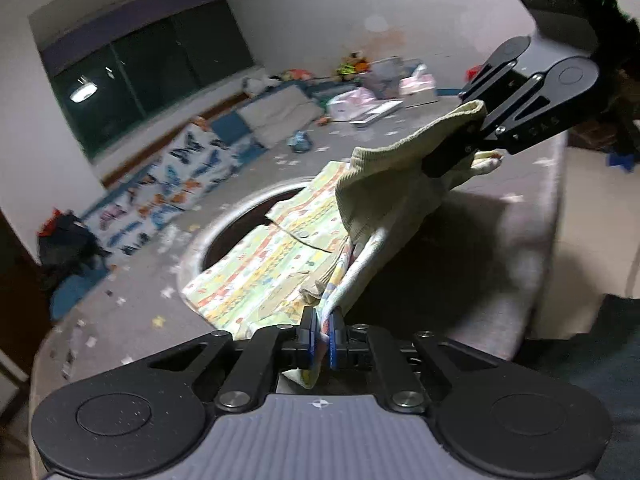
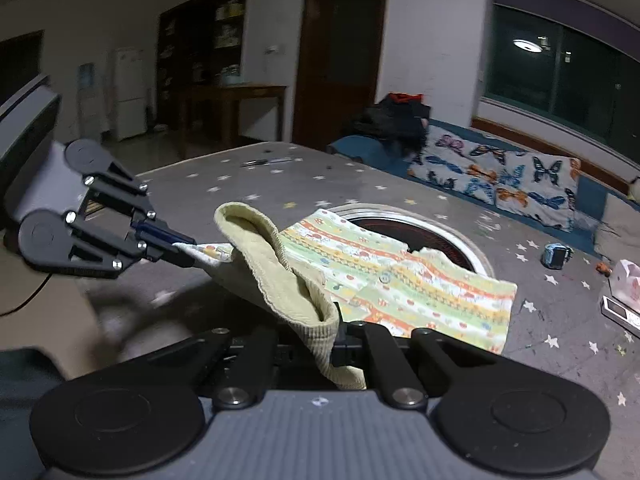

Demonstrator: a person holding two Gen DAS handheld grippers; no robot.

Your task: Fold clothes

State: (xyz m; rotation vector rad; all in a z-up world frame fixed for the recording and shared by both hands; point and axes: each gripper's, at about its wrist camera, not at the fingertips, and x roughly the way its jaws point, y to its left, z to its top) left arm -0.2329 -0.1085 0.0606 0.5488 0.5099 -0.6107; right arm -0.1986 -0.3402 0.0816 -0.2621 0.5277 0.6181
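A small child's garment (image 1: 272, 264) with pale green, yellow and orange stripes and a ribbed yellow-green waistband (image 1: 384, 184) lies partly on the grey star-patterned table (image 1: 132, 304). My left gripper (image 1: 325, 332) is shut on one edge of the garment. My right gripper (image 1: 460, 148) is shut on the waistband end and holds it lifted above the table. In the right wrist view the garment (image 2: 400, 280) spreads away to the right, the waistband (image 2: 280, 276) runs into my right gripper (image 2: 336, 344), and my left gripper (image 2: 180, 246) pinches the cloth at the left.
A round metal-rimmed recess (image 2: 476, 252) in the table lies under the garment's far part. A butterfly-print cushion (image 2: 504, 180) sits on a bench behind. A small blue object (image 2: 556, 256), a white device (image 2: 620, 312) and toys (image 1: 352, 66) lie on the table.
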